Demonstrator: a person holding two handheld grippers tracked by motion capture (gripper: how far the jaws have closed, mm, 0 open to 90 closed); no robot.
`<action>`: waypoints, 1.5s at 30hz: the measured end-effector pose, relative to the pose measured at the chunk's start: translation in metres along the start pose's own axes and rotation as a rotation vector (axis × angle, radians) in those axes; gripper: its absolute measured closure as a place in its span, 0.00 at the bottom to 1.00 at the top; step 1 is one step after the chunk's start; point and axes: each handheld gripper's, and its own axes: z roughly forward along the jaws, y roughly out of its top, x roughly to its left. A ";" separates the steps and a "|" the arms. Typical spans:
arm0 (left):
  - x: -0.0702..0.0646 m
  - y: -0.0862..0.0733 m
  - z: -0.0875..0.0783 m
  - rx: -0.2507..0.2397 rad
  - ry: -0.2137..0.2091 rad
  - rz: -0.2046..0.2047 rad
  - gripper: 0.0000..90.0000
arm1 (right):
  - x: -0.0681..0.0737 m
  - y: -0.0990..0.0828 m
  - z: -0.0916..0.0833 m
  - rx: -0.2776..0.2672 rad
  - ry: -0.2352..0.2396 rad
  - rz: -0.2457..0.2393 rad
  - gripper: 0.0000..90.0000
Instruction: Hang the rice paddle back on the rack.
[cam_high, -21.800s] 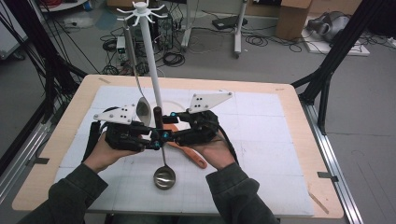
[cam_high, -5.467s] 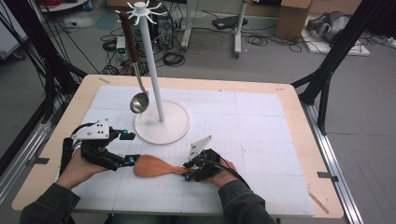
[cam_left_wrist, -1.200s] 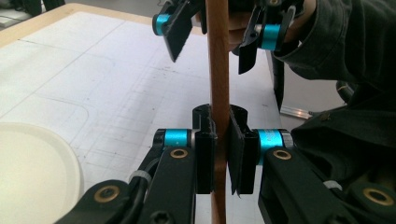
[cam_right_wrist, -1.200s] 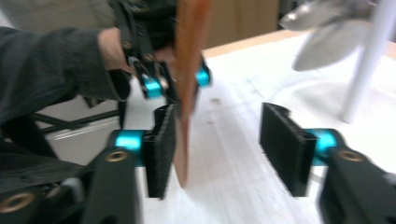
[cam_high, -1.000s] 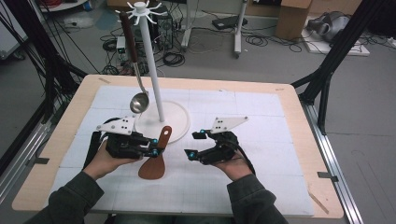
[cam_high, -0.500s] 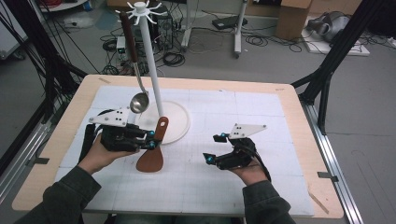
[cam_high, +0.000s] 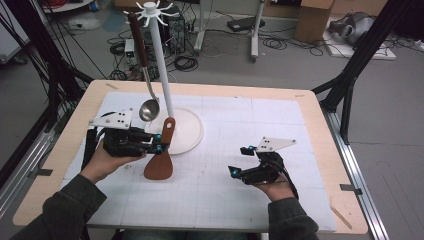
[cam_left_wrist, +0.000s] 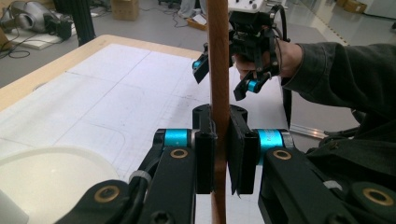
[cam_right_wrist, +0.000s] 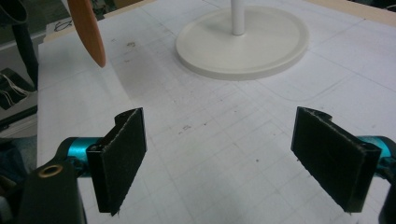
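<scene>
The one brown wooden spatula (cam_high: 161, 159) hangs blade-down over the counter (cam_high: 310, 107), left of centre, its handle pinched in the left gripper (cam_high: 159, 146) jaws. To hang it well, lift the handle end to a free hook on the single white utensil stand (cam_high: 161, 65) (one steel ladle (cam_high: 145, 80) hangs there). The right gripper (cam_high: 235, 171), jaws just opened wide and empty, waits near-right.

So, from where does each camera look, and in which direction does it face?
High view: above the person's side, looking forward and down on the table; both forearms, left tongs, right tongs.
Left gripper view: on the left tongs, looking along jaws shut on the wooden spatula; right tongs beyond.
Right gripper view: on the open right tongs, facing the white stand.
All three share the spatula.
</scene>
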 end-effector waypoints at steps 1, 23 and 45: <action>0.000 0.001 0.000 0.003 0.000 0.003 0.91 | -0.001 -0.001 -0.001 -0.001 -0.006 -0.005 0.19; 0.002 0.030 -0.017 -0.026 0.021 0.024 0.91 | -0.015 -0.019 -0.017 0.013 -0.068 0.036 0.12; 0.022 0.071 -0.032 -0.093 0.041 0.002 0.91 | -0.018 -0.028 -0.034 -0.026 -0.134 0.080 0.01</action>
